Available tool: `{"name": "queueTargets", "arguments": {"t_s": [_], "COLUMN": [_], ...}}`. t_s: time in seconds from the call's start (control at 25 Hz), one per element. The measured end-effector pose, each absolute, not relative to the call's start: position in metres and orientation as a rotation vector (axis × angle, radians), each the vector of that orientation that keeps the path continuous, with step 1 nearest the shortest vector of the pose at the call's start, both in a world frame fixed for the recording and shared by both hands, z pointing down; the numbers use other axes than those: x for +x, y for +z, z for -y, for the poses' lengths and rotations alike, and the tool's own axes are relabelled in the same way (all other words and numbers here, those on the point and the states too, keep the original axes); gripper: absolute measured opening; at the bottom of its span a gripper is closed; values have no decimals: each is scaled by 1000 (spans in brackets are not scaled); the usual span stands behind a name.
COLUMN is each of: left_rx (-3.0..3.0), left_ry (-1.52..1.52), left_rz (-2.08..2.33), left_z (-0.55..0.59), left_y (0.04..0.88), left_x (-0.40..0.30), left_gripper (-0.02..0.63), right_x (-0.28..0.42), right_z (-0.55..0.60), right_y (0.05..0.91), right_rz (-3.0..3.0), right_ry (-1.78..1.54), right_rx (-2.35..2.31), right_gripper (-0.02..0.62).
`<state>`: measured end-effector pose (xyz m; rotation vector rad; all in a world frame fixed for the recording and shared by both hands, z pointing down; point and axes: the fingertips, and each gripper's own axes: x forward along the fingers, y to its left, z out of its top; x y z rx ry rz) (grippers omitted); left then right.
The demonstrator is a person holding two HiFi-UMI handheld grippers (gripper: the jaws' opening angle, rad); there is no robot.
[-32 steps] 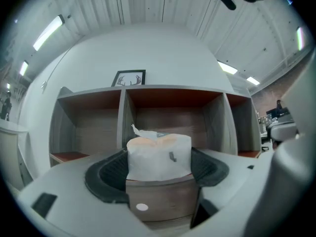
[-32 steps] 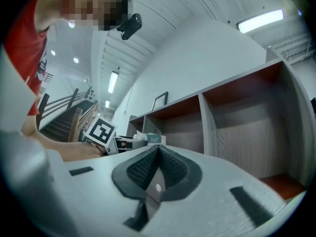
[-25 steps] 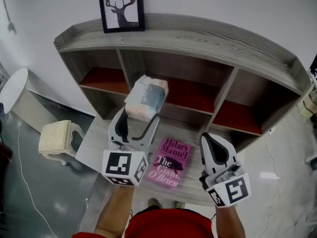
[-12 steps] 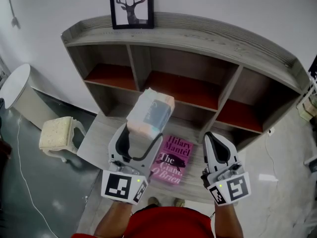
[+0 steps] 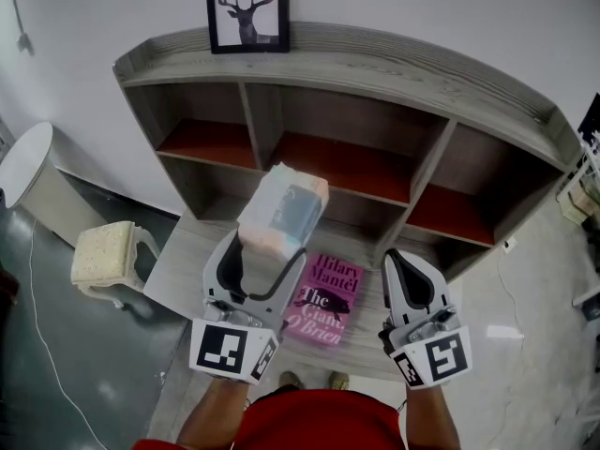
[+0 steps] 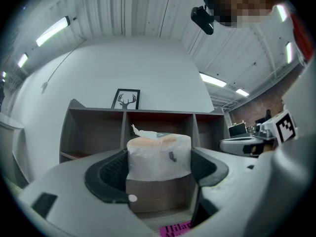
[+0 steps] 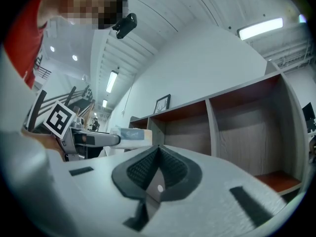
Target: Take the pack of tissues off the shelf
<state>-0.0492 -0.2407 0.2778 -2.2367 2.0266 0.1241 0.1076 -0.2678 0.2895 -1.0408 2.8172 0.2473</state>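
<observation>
A white pack of tissues (image 5: 282, 210) with a blue-grey label is held in the air in front of the grey shelf unit (image 5: 394, 73), clear of its compartments. My left gripper (image 5: 265, 251) is shut on the pack, its jaws set wide around it. In the left gripper view the pack (image 6: 159, 157) fills the gap between the two dark pads, which press on its sides. My right gripper (image 5: 411, 279) hovers at the right over the low table, shut with nothing in it; its pads (image 7: 157, 169) meet. The pack (image 7: 132, 134) also shows at the left of the right gripper view.
A pink book (image 5: 323, 299) lies on the low grey table (image 5: 178, 261) under the grippers. A framed deer picture (image 5: 247, 7) stands on top of the shelf unit. The red-floored compartments (image 5: 347, 169) look bare. A cream stool (image 5: 101, 255) and a round white table (image 5: 26, 162) stand at the left.
My left gripper has drawn the tissue pack back and down, away from the shelf, toward the table. In the last half second it barely moved. The right gripper stayed put.
</observation>
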Motion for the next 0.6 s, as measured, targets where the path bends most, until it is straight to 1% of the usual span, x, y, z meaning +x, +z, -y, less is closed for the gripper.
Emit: {"name": "queueTargets", "arguments": {"t_s": [0.6], "left_rx": [-2253], "left_ry": [120], "left_rz": [-2027], "left_z": [244], "left_y": [281], "left_x": [-50], "left_gripper": [367], "right_x": [108], "right_z": [266], "right_y": [291], "right_rz": [-2816], "right_ry": [240], "right_rx": [-1056], "right_gripper": [5]}}
